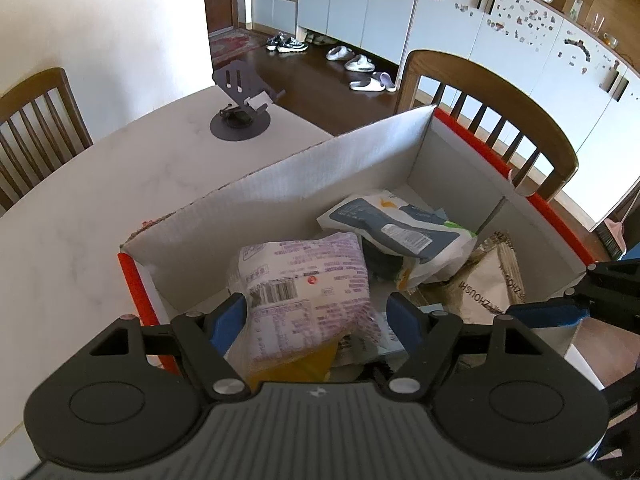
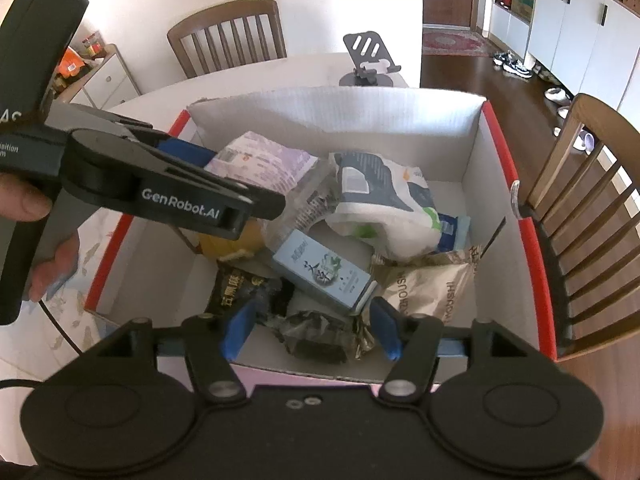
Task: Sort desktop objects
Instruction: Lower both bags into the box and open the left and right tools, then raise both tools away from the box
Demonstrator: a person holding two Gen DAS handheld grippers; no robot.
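While both tools (image 1: 316, 316) (image 2: 308, 330) gape, left arm (image 2: 160, 184) reads "GenRobot.AI", pkt (image 2: 432, 288) "ZHOUSHI".

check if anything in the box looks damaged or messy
The box wall has a ragged, torn top edge at its far left corner. Inside, the packets lie in a loose heap: the purple-print packet leans tilted between the left tongs, and the gold packet looks crumpled.
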